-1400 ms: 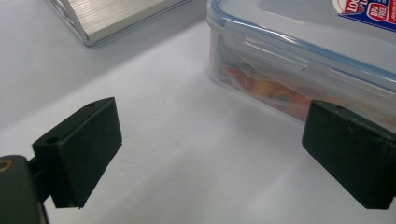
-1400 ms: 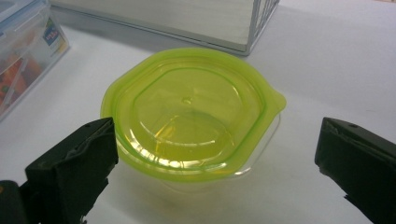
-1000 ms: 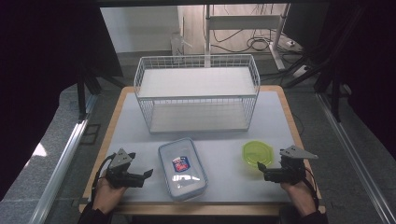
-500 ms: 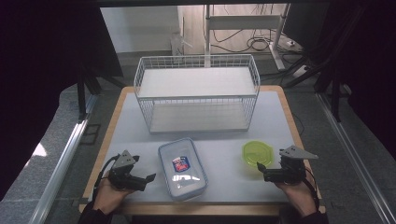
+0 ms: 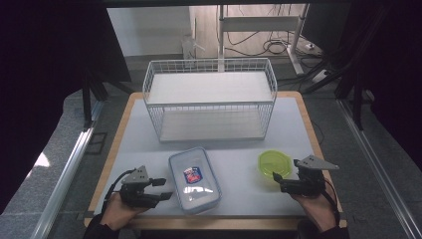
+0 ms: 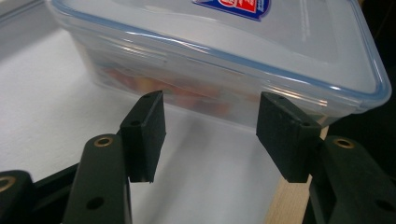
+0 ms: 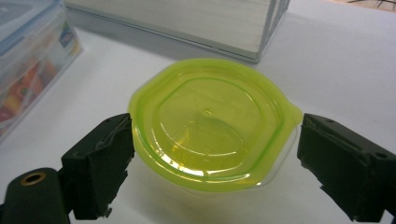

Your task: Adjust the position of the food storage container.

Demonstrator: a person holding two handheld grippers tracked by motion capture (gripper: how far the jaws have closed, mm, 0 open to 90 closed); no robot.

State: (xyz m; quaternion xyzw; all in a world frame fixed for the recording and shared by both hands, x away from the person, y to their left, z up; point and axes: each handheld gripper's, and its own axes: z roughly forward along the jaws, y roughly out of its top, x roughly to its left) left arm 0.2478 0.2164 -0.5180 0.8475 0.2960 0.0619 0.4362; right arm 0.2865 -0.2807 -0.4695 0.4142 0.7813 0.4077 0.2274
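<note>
At near right, your right gripper (image 7: 215, 154), jaws just closing, brackets the green tub (image 7: 210, 123) ungripped; squeeze off-centre and it skids. Left gripper (image 6: 210, 135) stays apart, just narrowed, beside the box (image 6: 224, 56).

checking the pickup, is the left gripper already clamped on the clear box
No, the left gripper has bare table between its jaws, short of the clear box.
</note>
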